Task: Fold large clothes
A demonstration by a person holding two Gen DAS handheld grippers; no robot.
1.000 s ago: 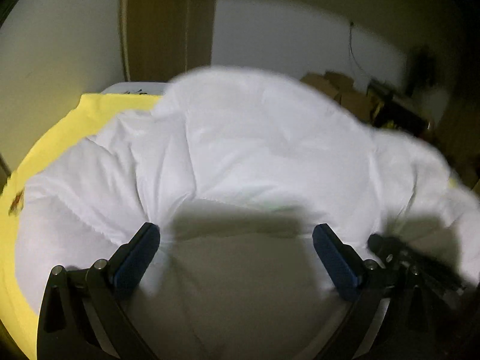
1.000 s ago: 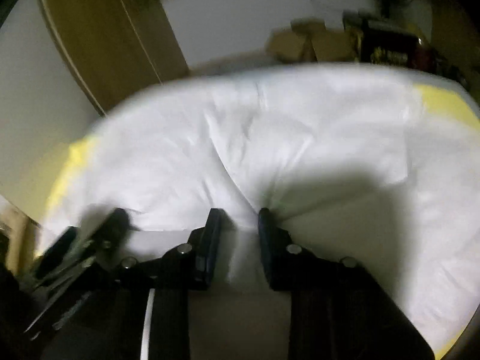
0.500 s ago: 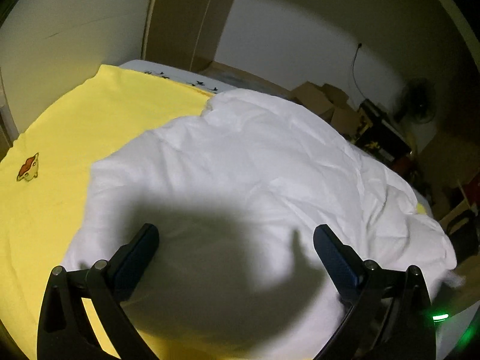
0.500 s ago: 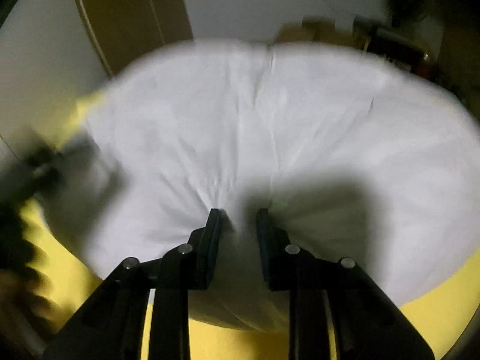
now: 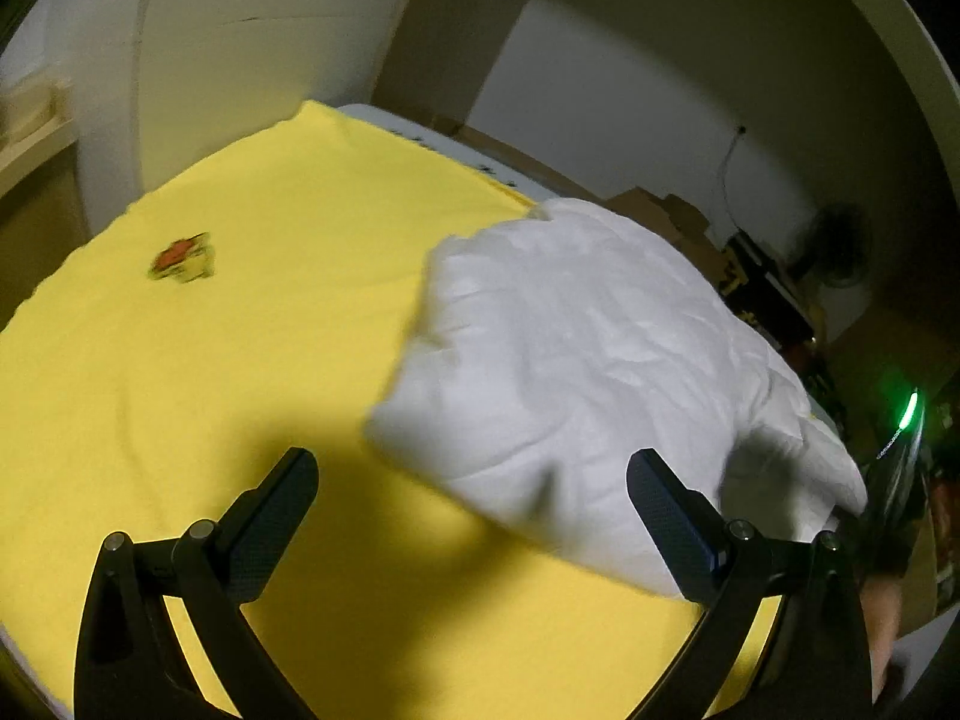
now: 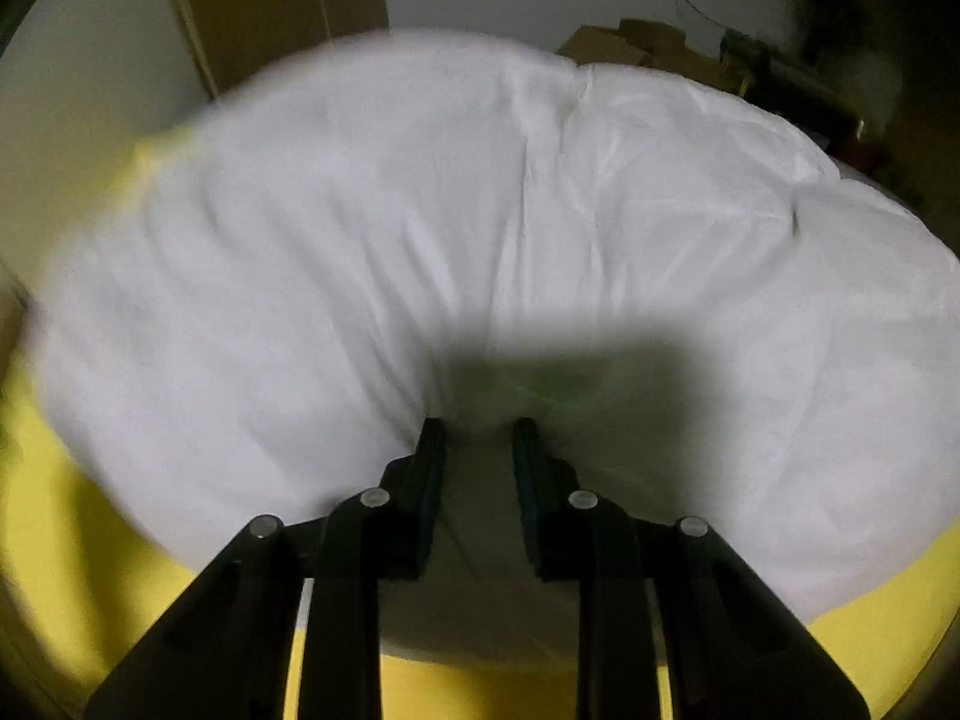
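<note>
A large white garment (image 5: 576,372) lies bunched on the right part of a yellow cloth (image 5: 240,312) spread over the table. My left gripper (image 5: 474,504) is open and empty, hovering above the yellow cloth at the garment's near left edge. In the right wrist view the white garment (image 6: 480,228) fills the frame, and my right gripper (image 6: 477,438) is shut on a pinched fold of it, with creases fanning out from the fingers. The right gripper's body shows at the far right of the left wrist view.
A small orange and brown print (image 5: 180,255) marks the yellow cloth at the left. Cardboard boxes (image 5: 666,216) and dark clutter (image 5: 762,288) stand behind the table by the white wall. A brown door or panel (image 6: 276,6) stands at the back left.
My left gripper has swung left off the white garment and now sees mostly yellow cloth. The garment has shifted right. My right gripper stays shut on the garment.
</note>
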